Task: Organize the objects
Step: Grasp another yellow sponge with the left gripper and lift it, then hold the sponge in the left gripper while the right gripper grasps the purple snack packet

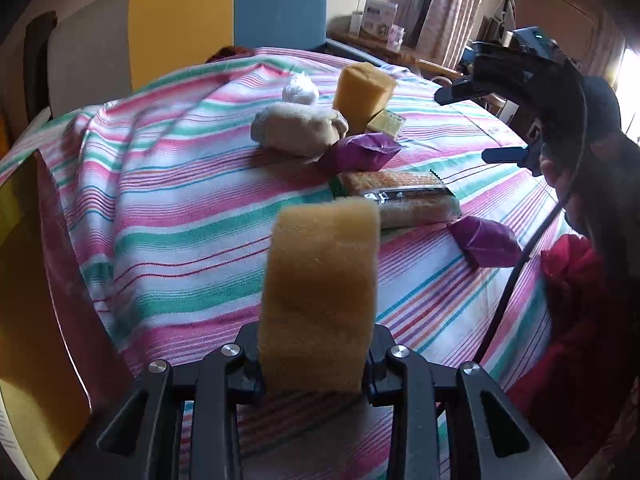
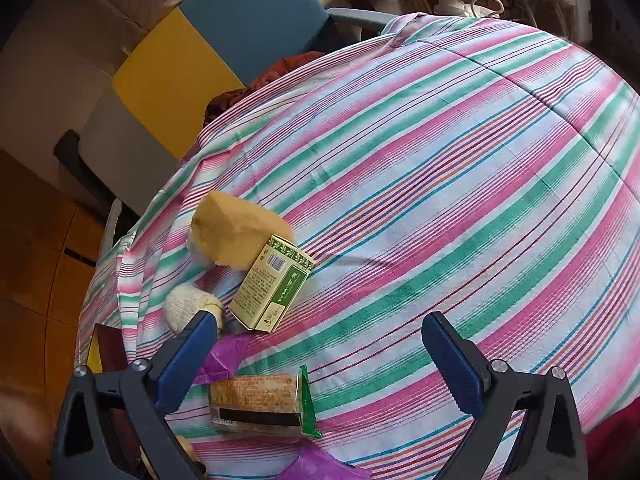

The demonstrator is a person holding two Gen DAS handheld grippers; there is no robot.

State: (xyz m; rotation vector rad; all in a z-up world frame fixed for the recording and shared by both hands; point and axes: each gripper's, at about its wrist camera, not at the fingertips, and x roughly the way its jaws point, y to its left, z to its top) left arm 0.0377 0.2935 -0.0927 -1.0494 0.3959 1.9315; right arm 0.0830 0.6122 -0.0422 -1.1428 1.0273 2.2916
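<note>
My left gripper (image 1: 316, 364) is shut on a yellow sponge (image 1: 320, 292), held upright above the striped cloth. Beyond it lie a cracker packet (image 1: 400, 196), two purple pouches (image 1: 360, 152) (image 1: 486, 242), a beige rolled cloth (image 1: 298, 128), a white ball (image 1: 300, 90), a second yellow sponge (image 1: 362, 92) and a small green box (image 1: 386, 122). My right gripper (image 2: 320, 336) is open and empty above the cloth, near the cracker packet (image 2: 256, 404) and green box (image 2: 272, 284). The right gripper also shows in the left wrist view (image 1: 480, 124).
A striped cloth (image 2: 460, 168) covers the table. A yellow and blue chair back (image 1: 228, 20) stands behind it. A yellow and maroon box (image 1: 32, 300) sits at the left edge. A red garment (image 1: 576, 280) is at the right.
</note>
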